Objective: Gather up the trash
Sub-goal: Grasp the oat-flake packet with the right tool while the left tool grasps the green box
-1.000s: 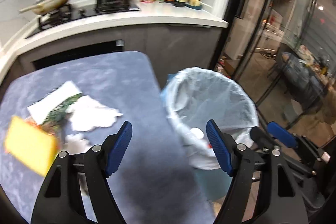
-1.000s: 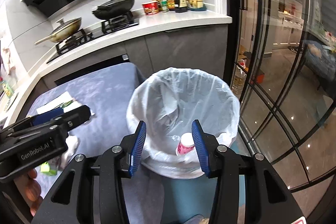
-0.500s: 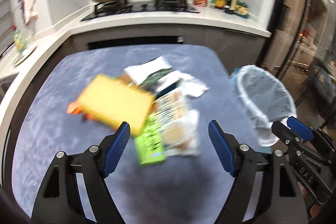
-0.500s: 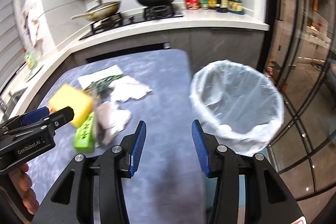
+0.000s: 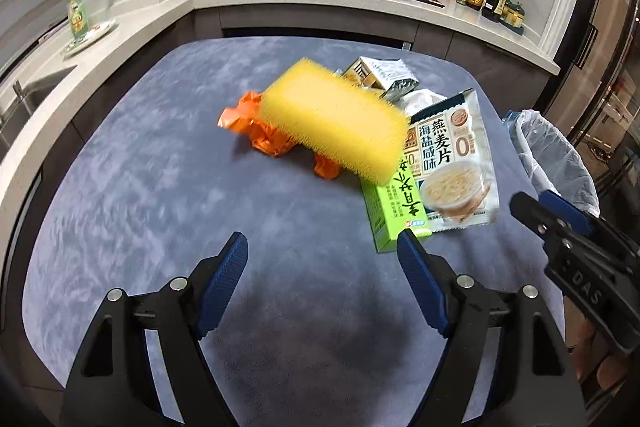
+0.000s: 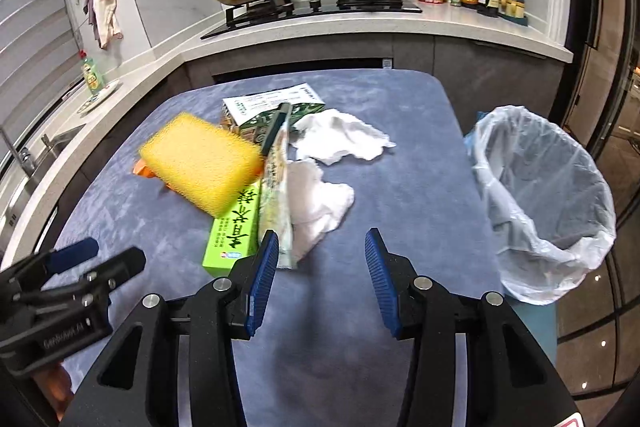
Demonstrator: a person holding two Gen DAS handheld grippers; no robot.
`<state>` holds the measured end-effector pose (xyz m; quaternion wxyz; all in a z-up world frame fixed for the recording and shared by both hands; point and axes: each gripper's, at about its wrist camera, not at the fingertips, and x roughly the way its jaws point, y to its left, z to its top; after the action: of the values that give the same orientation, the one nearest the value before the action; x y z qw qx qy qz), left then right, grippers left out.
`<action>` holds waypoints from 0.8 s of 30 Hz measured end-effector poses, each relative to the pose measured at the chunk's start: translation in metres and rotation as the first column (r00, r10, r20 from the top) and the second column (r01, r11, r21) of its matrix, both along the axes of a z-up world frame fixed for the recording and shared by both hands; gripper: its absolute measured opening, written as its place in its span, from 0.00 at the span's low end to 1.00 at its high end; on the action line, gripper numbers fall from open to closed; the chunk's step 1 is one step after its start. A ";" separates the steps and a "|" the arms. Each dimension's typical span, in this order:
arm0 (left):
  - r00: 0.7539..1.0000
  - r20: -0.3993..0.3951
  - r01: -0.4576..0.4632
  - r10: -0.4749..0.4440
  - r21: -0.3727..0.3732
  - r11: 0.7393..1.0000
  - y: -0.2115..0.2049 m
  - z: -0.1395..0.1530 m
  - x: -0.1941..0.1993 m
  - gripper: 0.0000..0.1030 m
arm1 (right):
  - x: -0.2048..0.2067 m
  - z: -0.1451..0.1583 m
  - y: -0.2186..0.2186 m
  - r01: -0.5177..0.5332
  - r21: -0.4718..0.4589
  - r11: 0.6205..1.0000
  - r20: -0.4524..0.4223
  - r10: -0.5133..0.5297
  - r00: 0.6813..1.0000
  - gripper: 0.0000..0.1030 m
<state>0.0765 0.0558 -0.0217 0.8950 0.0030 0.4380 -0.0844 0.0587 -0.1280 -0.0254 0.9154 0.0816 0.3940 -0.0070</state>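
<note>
Both grippers are seen with jaws apart and empty – the left gripper [image 5: 322,281] wider than the right gripper [image 6: 321,277]. Just ahead of the right one the green box [image 6: 232,233] is found, long axis running away – the nearer arm; farther lies the yellow sponge [image 6: 200,161]

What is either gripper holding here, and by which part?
Nothing is held. The left gripper and the right gripper both stand open over the blue table, with no trash between their jaws.
</note>
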 end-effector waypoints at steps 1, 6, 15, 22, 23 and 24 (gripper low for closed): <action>1.000 -0.001 0.001 -0.001 -0.001 1.000 0.001 -0.001 0.000 0.71 | 0.003 -0.001 0.002 -0.001 0.001 1.000 -0.004 0.001 1.000 0.43; 1.000 -0.012 0.002 -0.003 -0.012 1.000 0.003 -0.004 0.001 0.72 | 0.014 -0.009 0.008 -0.013 0.017 1.000 -0.018 0.013 1.000 0.42; 1.000 -0.030 0.004 -0.004 -0.027 1.000 0.004 -0.010 0.005 0.75 | 0.033 -0.026 0.020 -0.046 -0.003 0.999 -0.062 0.046 0.997 0.17; 0.999 -0.044 0.019 -0.021 -0.038 0.999 -0.003 -0.016 0.008 0.79 | 0.022 -0.020 0.020 -0.058 0.019 0.998 -0.042 0.059 0.997 0.02; 0.999 -0.043 0.026 -0.028 -0.040 0.999 -0.006 -0.016 0.008 0.80 | 0.020 -0.017 0.019 -0.057 0.021 0.998 -0.034 0.057 0.998 0.02; 0.998 -0.043 0.034 -0.036 -0.042 0.999 -0.010 -0.017 0.008 0.81 | 0.015 -0.011 0.016 -0.053 0.023 0.998 -0.022 0.053 0.998 0.02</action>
<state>0.0847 0.0454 -0.0386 0.8834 -0.0099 0.4556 -0.1091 0.0734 -0.1121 -0.0367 0.9098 0.0813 0.4065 0.0209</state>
